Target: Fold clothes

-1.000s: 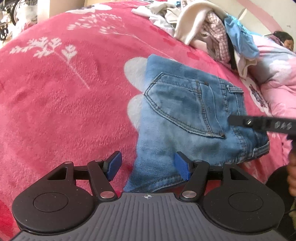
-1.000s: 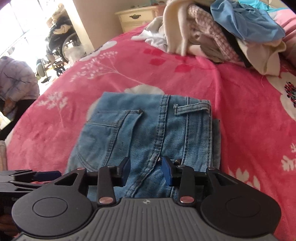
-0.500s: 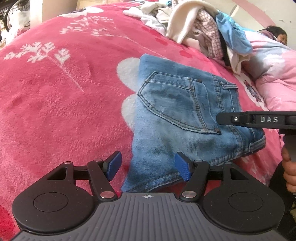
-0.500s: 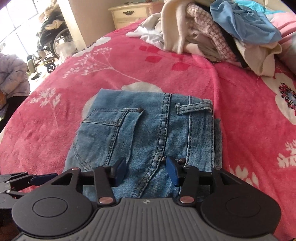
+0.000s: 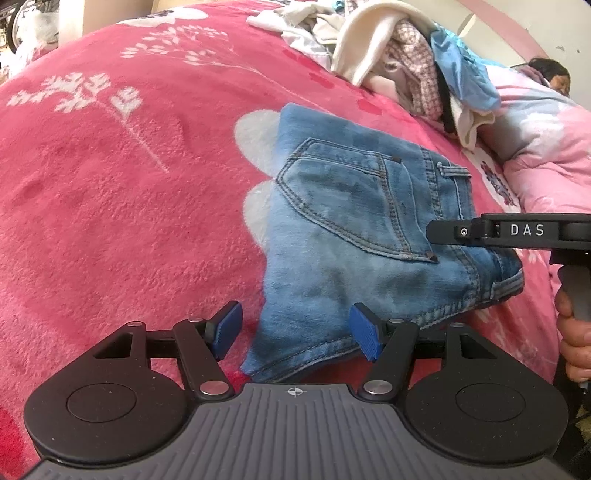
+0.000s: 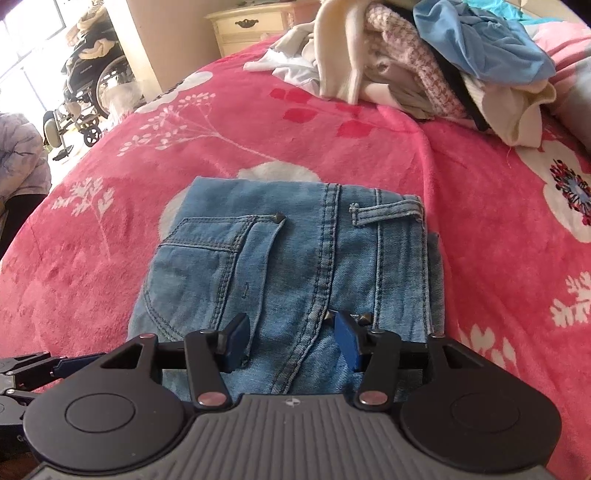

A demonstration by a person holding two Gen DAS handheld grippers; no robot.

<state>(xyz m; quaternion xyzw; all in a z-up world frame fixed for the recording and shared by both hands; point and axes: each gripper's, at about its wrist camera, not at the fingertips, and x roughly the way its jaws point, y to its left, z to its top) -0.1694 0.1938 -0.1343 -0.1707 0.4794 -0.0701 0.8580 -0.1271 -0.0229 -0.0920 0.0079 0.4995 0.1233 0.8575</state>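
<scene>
A folded pair of blue jeans (image 5: 354, 229) lies on a pink floral blanket (image 5: 110, 206), back pocket up. My left gripper (image 5: 295, 332) is open and empty, just short of the jeans' near left corner. My right gripper (image 6: 291, 339) is open and empty, low over the near edge of the jeans (image 6: 295, 266). The right gripper also shows side-on in the left wrist view (image 5: 517, 232), above the jeans' right part. The left gripper's fingers (image 6: 33, 369) show at the right wrist view's left edge.
A heap of unfolded clothes (image 6: 424, 62) lies on the bed beyond the jeans. A person (image 5: 550, 74) lies under a pink quilt at far right. A cream dresser (image 6: 251, 26) and a wheelchair (image 6: 88, 85) stand beyond the bed.
My right gripper has opened wider and drawn back a little over the jeans. My left gripper has stayed open and shifted slightly. The jeans have not moved.
</scene>
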